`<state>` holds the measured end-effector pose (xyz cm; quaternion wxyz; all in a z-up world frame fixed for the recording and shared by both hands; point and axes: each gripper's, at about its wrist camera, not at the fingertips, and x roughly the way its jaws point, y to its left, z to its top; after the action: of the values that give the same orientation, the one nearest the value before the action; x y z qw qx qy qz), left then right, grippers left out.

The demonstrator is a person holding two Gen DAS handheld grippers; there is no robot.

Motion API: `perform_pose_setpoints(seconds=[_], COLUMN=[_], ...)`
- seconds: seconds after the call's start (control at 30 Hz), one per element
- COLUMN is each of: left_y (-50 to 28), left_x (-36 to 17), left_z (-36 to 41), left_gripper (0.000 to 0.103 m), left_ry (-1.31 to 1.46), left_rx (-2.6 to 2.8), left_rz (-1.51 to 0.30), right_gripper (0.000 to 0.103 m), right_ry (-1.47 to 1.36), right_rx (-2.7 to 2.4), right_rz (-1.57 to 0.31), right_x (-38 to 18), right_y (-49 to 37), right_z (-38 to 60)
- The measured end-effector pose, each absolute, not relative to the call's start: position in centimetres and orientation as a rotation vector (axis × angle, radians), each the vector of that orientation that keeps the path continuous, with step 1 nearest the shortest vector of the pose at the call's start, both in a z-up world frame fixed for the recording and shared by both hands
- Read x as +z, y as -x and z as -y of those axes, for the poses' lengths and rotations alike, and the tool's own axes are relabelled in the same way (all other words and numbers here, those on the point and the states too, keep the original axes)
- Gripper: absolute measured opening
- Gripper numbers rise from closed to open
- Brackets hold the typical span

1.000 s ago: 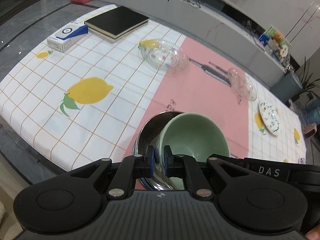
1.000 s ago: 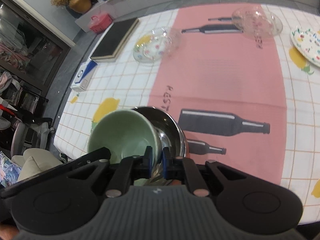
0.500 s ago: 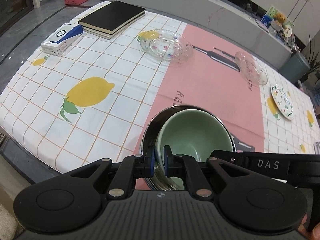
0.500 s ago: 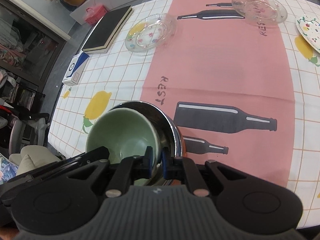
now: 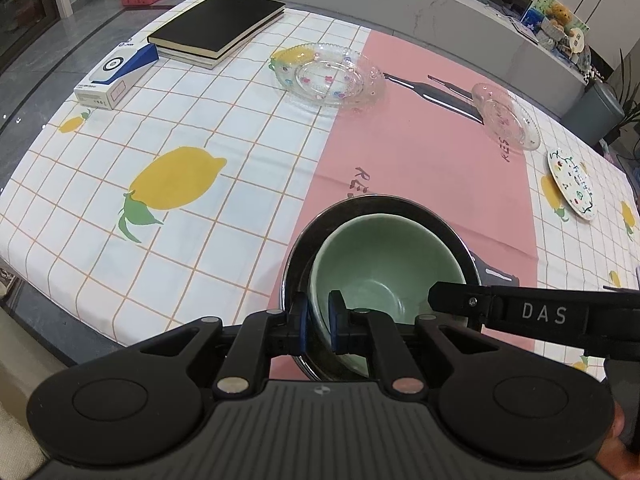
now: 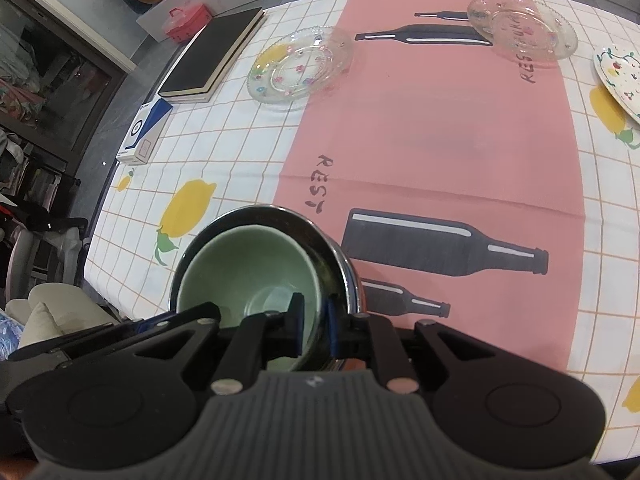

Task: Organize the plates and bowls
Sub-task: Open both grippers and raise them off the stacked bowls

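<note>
A pale green bowl [image 5: 384, 264] [image 6: 248, 268] sits nested inside a steel bowl [image 5: 384, 202] [image 6: 334, 254] at the near edge of the pink cloth. My left gripper [image 5: 318, 322] is shut on the green bowl's near rim, one pad inside the bowl and one between the two bowls. On the opposite side, my right gripper [image 6: 314, 318] has the same rim between its pads, and its jaws are opening slightly. In the left wrist view a finger [image 5: 452, 300] of the right gripper reaches over the bowl.
A large clear glass plate [image 5: 326, 76] lies mid-table, a smaller glass plate [image 5: 506, 120] farther right, and a painted white plate [image 5: 572, 184] near the right edge. A black book [image 5: 218, 28] and a blue-white box [image 5: 116, 74] lie at the far left. The table's front edge is close below the bowls.
The green bowl, tilted and raised over the steel bowl a second ago, has sunk down and now rests level inside it. Both grippers stayed on its rim.
</note>
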<state>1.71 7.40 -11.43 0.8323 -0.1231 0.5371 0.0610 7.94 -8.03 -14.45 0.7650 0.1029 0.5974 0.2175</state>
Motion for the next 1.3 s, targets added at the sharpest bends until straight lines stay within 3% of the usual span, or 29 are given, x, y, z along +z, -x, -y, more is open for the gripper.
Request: perform_pose_setpoints(seconds=[0.3, 0.73, 0.83, 1.17, 1.3], left_y=[-1.8, -1.8, -1.7, -1.8, -2.3], left_x=[-11.1, -9.7, -9.1, -6.1, -5.1], left_z=[-7.6, -7.9, -8.1, -8.9, -9.7], left_gripper=[0.011, 0.017, 0.029, 0.044, 0.044], left_ry=[0.261, 0.257, 0.27, 0.248, 0.248], left_rx=[0.133, 0.131, 0.118, 0.078, 0.067], left_rz=[-1.134, -1.089, -1.063, -0.918, -0.86], right_gripper=[0.012, 0.029, 0.031, 0.049, 0.049], right_ry=[-0.224, -0.195, -0.194, -0.209, -0.214], right_rx=[0.474, 0.488, 0.488, 0.502, 0.485], right_rz=[-1.307, -1.26, -1.244, -1.13, -1.103], right_x=[-14.4, -13.1, -12.4, -9.7, -9.3], right_y=[-8.0, -7.6, -7.5, -7.8, -8.7], right_z=[8.0, 7.7, 8.0, 9.1, 9.5])
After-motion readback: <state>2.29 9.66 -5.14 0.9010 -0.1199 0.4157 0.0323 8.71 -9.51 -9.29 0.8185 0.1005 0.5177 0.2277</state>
